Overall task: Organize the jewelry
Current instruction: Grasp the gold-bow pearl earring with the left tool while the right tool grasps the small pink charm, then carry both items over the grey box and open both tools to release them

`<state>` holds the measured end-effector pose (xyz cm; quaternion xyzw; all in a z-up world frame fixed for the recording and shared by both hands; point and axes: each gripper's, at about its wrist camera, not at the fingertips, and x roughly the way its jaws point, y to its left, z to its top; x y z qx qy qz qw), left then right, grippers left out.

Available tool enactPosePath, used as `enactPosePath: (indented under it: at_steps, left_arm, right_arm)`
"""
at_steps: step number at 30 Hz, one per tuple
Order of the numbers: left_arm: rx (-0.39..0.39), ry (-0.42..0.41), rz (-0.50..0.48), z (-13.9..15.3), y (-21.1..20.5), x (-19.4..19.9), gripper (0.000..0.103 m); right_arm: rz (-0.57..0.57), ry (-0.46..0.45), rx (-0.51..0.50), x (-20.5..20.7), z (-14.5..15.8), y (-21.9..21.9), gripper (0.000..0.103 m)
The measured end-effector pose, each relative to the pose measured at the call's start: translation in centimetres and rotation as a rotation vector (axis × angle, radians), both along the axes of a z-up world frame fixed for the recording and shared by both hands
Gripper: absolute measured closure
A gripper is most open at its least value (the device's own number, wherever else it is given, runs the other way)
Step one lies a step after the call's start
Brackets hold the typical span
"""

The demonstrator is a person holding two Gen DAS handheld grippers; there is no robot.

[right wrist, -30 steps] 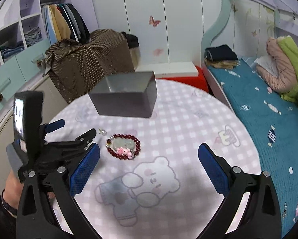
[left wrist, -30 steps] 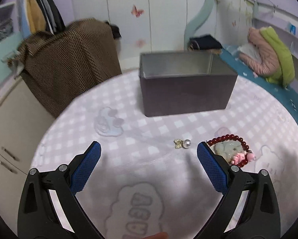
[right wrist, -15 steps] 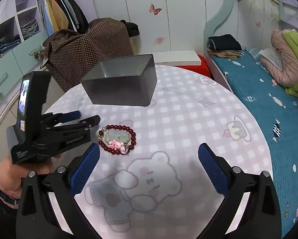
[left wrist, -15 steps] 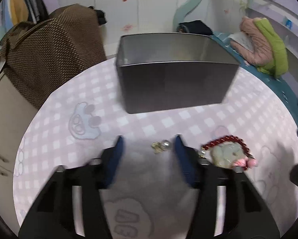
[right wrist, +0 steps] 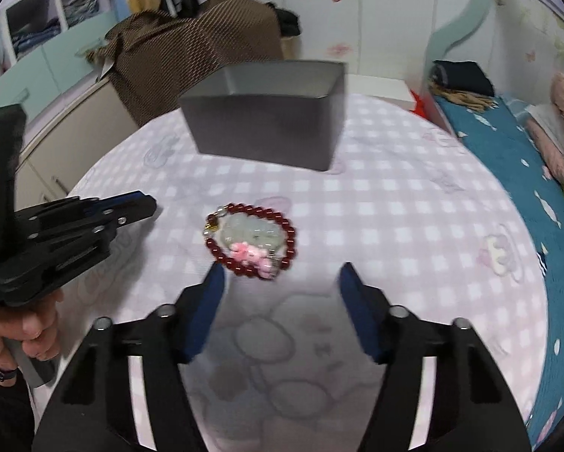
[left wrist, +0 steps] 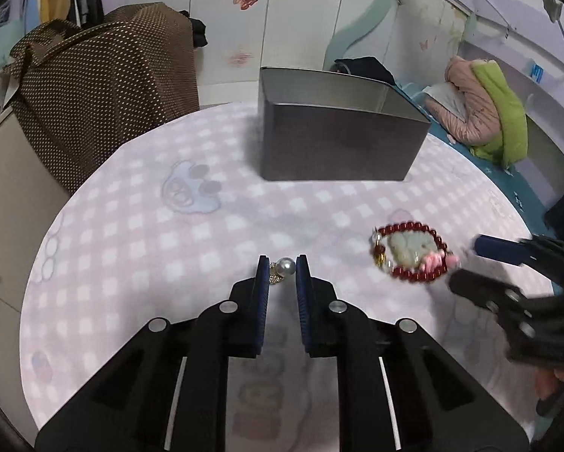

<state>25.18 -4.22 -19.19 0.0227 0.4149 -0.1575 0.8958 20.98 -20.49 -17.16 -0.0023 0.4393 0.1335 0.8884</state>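
So far nothing looks stowed, as far as the visible part of the grey box [left wrist: 338, 143] at the far side of the round table [left wrist: 138, 233] shows. At left, the left gripper [left wrist: 282, 269] has just closed its jaws on the pearl earring [left wrist: 285, 266], pinching it against the cloth. Further right, the red bead bracelet [right wrist: 251, 241] lies loose, and the right gripper [right wrist: 282, 282], jaws half-spread and just closing, sits just short of it. Both pieces remain to be boxed.

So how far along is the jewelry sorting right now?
Nothing visibly stored yet; the grey metal box's floor is hidden. In hand: the left gripper has shut on the gold-set pearl earring. The right gripper's jaws have just been closing short of the red bead bracelet. Both pieces remain to be boxed.
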Motion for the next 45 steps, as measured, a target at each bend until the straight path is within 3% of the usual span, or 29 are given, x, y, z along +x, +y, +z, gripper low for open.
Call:
enactPosePath:
  at_steps: [6, 13, 26, 38, 45]
  left_arm:
    - [-0.014, -0.009, 0.0, 0.4, 0.9, -1.9, 0.089]
    - [-0.038, -0.003, 0.008, 0.3, 2.0, -2.4, 0.089]
    - [-0.041, -0.008, 0.006, 0.6, 2.4, -3.0, 0.089]
    - [-0.071, -0.069, 0.003, 3.9, 3.1, -3.9, 0.089]
    - [-0.085, -0.136, -0.013, 7.9, 3.2, -3.8, 0.089]
  right_arm:
    - [0.015, -0.002, 0.003, 0.1, -0.5, 0.7, 0.075]
    - [0.01, -0.019, 0.012, -0.4, -0.1, 0.6, 0.092]
    - [0.03, -0.031, -0.023, -1.8, -0.2, 1.1, 0.092]
    - [0.049, -0.106, 0.008, -2.8, 4.3, 0.2, 0.092]
    - [0.082, -0.192, -0.004, -2.2, 8.9, 0.9, 0.092]
